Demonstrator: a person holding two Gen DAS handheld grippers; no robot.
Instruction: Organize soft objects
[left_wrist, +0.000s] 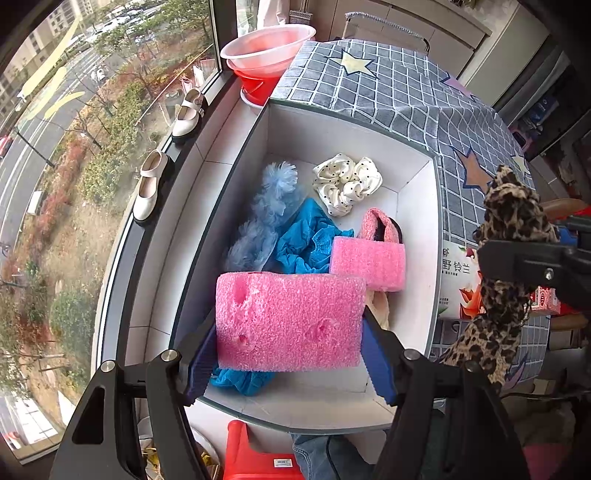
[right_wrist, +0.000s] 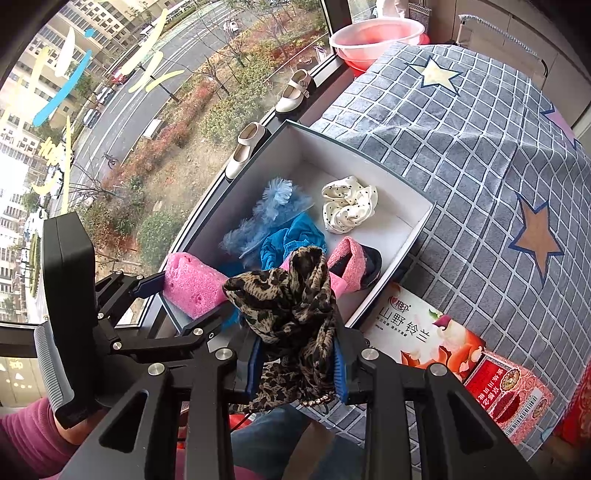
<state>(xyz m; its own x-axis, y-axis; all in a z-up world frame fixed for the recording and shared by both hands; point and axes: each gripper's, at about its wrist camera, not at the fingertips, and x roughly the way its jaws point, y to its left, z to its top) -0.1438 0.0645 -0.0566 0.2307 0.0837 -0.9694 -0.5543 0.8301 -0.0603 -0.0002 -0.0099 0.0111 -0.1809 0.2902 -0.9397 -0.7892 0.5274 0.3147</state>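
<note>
The left gripper (left_wrist: 290, 363) clamps a pink foam block (left_wrist: 290, 321) (pitted, coarse) over the near end of the white box (left_wrist: 421, 229). Beyond it lie blue cloth (left_wrist: 306, 240), feathers (left_wrist: 273, 195), a dotted scrunchie (left_wrist: 347, 184) and a second foam piece (left_wrist: 367, 260). The right gripper (right_wrist: 297, 363) is closed on a crumpled leopard scarf (right_wrist: 291, 306); only its view shows the bunch's beaded edge and a sleeve (right_wrist: 26, 435).
</note>
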